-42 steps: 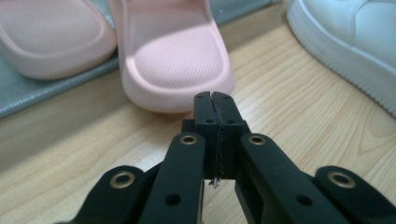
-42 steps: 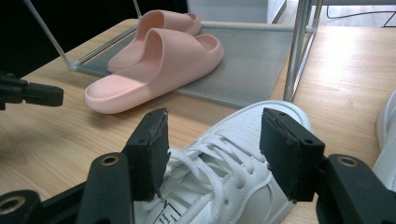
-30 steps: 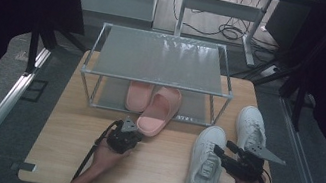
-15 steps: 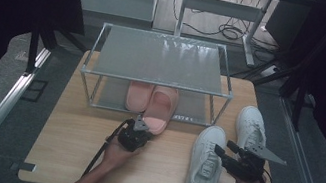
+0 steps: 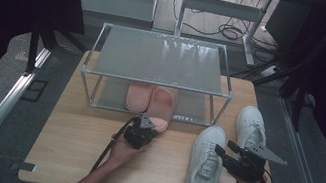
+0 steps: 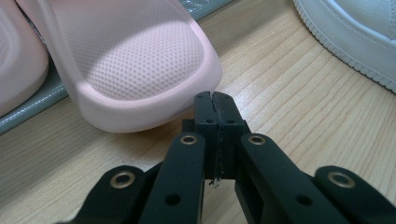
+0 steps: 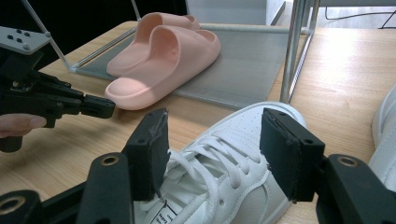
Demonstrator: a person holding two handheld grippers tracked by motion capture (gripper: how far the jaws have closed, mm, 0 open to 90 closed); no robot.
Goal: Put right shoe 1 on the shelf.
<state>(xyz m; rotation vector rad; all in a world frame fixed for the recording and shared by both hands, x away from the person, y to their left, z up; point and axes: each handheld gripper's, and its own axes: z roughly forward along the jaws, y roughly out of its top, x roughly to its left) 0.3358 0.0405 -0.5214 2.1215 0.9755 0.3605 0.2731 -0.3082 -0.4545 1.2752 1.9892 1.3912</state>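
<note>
Two pink slippers lie side by side on the lower shelf of a metal rack (image 5: 161, 58). The right slipper (image 5: 163, 107) has its heel hanging over the shelf's front edge. My left gripper (image 5: 147, 120) is shut and empty. Its tips (image 6: 215, 100) rest against that slipper's heel rim (image 6: 154, 116). My right gripper (image 5: 222, 151) hovers open over the laces of a white sneaker (image 5: 203, 167) without touching it. In the right gripper view its jaws (image 7: 215, 149) straddle the sneaker (image 7: 224, 182), and the left gripper (image 7: 105, 107) points at the slipper (image 7: 163, 60).
A second white sneaker (image 5: 250, 127) lies at the table's right side, close behind my right gripper. The rack's front posts (image 7: 292, 51) stand between the sneakers and the slippers. Bare wooden tabletop (image 5: 76, 142) stretches to the left of my left hand.
My left gripper moved away from me and to the right, toward the rack. The right slipper turned straighter and slid further under the shelf. The right gripper stayed still.
</note>
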